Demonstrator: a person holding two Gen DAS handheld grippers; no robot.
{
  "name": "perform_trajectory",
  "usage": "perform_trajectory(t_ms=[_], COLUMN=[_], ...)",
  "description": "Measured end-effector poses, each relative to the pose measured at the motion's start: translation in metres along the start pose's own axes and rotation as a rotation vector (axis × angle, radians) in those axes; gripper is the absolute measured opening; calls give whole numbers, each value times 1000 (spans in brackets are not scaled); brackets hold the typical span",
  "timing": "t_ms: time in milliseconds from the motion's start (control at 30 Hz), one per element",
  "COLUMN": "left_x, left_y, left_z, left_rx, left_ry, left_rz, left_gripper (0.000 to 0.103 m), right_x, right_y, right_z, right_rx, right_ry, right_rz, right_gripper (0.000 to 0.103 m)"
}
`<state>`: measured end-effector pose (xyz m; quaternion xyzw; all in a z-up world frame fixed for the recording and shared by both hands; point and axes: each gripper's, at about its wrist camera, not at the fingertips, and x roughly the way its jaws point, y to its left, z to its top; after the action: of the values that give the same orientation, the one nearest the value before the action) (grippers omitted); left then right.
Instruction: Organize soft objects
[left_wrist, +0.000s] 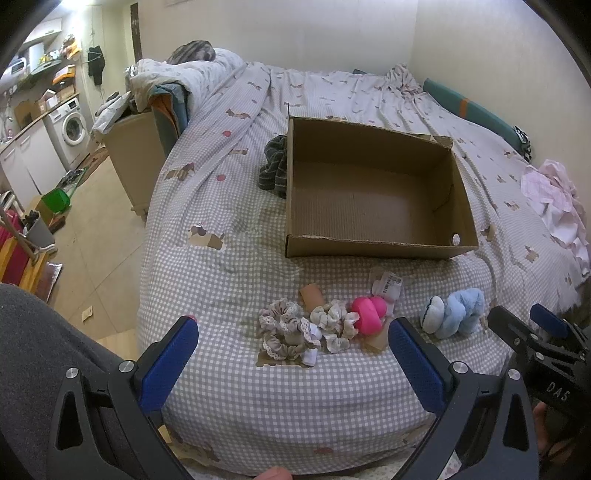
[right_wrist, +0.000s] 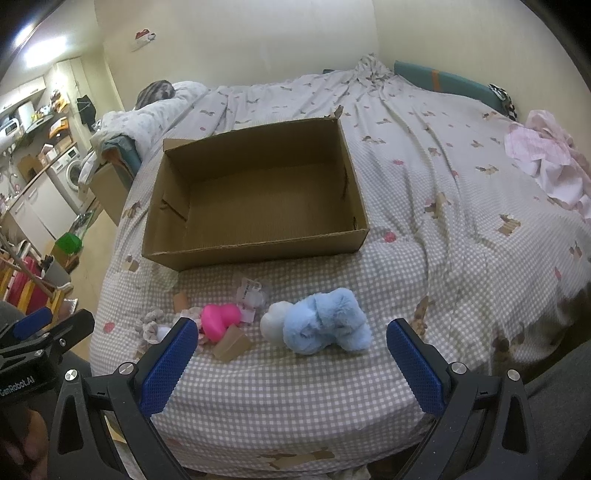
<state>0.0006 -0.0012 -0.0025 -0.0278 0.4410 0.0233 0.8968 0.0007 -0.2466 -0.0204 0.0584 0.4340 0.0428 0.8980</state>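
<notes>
Ahead of us a bed in a checked sheet fills the room up to cream walls. Far left we see a pale floor, a washer and cluttered shelves.

The cardboard box stands open-topped and empty, unobstructed from above. Checked bedspread lies bare before the blue plush.
</notes>
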Motion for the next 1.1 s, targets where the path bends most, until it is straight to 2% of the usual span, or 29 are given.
perform_trajectory(t_ms=[1100], left_x=[0], left_y=[0], left_z=[0], left_rx=[-1], left_ry=[8], left_rz=[-1], left_gripper=[103], right_x=[1], right_y=[1], right_z=[-1], right_rx=[-4], right_ry=[0], right_rz=[-3], right_gripper=[103])
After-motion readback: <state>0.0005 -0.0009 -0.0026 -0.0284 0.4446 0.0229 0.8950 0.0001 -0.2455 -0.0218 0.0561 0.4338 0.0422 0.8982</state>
